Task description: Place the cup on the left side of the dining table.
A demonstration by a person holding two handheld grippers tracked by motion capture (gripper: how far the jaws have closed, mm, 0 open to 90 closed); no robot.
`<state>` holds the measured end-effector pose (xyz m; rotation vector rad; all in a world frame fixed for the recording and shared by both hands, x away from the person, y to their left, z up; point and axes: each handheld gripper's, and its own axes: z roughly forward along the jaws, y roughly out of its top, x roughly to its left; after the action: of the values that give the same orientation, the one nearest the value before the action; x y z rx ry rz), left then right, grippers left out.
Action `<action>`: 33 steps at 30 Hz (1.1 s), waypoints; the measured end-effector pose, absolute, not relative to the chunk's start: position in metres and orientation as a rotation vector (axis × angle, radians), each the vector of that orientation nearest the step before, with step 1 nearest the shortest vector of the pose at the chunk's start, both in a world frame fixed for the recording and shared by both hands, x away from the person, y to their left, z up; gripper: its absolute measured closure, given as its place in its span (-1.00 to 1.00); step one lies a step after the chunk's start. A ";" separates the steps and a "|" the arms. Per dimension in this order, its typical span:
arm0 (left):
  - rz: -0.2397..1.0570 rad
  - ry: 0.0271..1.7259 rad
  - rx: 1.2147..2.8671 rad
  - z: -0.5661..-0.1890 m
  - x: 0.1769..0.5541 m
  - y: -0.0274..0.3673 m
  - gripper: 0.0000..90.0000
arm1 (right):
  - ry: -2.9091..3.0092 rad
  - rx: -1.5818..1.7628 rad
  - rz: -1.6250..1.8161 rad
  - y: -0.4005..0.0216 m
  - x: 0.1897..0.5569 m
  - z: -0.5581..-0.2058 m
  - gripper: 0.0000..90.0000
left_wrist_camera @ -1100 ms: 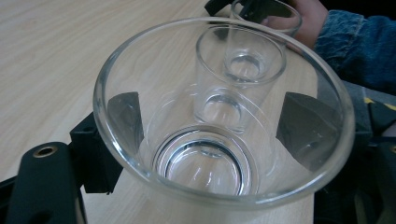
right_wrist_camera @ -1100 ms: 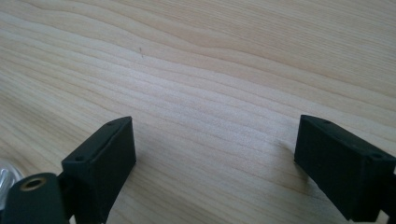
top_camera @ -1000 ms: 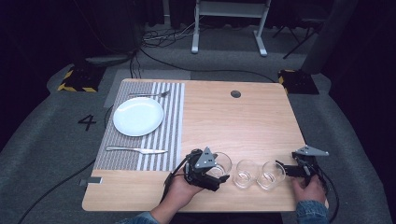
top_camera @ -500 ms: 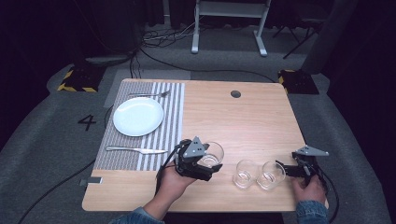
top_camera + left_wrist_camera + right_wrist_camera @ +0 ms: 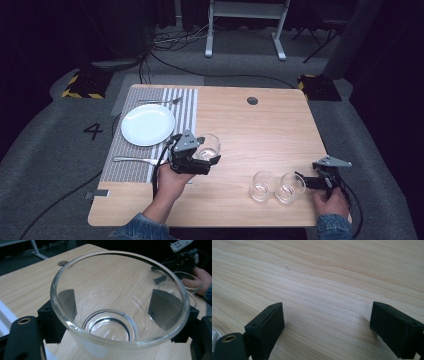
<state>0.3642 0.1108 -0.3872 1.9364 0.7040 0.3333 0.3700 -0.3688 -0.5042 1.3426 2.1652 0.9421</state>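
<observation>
**Glass in transit toward the place setting**

The left gripper [image 5: 192, 156] has its jaws clamped on a clear glass [image 5: 208, 146], held just right of the striped placemat [image 5: 131, 159]. Judged progress: one glass is lifted, not yet set down; two glasses [image 5: 276, 186] remain well right of the placemat.

The right gripper [image 5: 320, 182] rests beside them, jaws apart. The left gripper view shows both pads [image 5: 67, 301] pressing the glass wall; the high view shows the plate [image 5: 148, 124] and cutlery.

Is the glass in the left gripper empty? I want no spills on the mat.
Empty: the left gripper view looks straight into the glass and shows its bare clear bottom, with the wood grain of the table visible through its wall.
</observation>
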 end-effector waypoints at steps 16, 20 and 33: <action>0.411 0.910 1.916 -0.402 0.407 0.152 -0.56 | 2.165 1.342 0.942 -0.369 0.370 -0.504 -0.72; 0.389 0.964 1.945 -0.412 0.418 0.164 -0.56 | 2.165 1.343 0.942 -0.369 0.370 -0.504 -0.72; 0.403 1.089 1.997 -0.441 0.441 0.178 -0.56 | 2.165 1.343 0.942 -0.369 0.370 -0.504 -0.72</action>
<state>0.4410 0.1779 -0.4411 1.9975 1.0895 0.4033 0.3700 -0.3688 -0.5042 1.3426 2.1650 0.9420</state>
